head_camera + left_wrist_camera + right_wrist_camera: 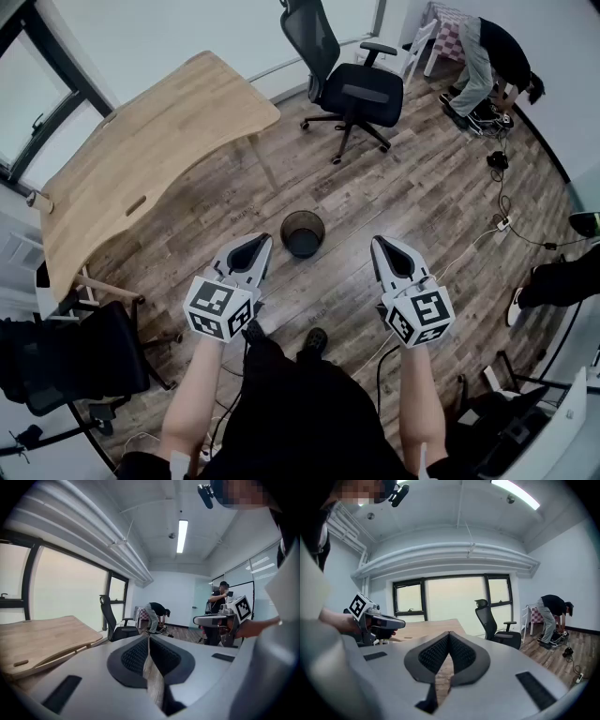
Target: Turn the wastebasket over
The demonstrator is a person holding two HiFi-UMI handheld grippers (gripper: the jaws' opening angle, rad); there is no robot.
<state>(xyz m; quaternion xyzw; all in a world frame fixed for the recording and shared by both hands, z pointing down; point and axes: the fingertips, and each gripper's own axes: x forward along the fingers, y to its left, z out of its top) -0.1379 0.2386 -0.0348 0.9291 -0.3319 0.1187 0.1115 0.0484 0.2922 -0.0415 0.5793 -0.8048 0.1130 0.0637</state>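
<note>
Tally: one wastebasket (302, 233), one wooden counter (141, 159), two claws (left claw (262, 242), right claw (380, 244)), two chairs: office chair (349, 86) top centre, dark chair (75, 356) lower left.

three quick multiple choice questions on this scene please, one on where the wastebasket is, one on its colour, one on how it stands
1. Where is the wastebasket?
A on a shelf
B on the floor, ahead of the left gripper and the right gripper
C on a windowsill

2. What colour is it?
A white
B red
C black

3. How does it stand?
A upright, mouth up
B upside down
C on its side

Answers:
1 B, it sits on the floor just beyond both gripper tips.
2 C, its wall and inside are dark.
3 A, the head view looks down into its round open mouth.
</note>
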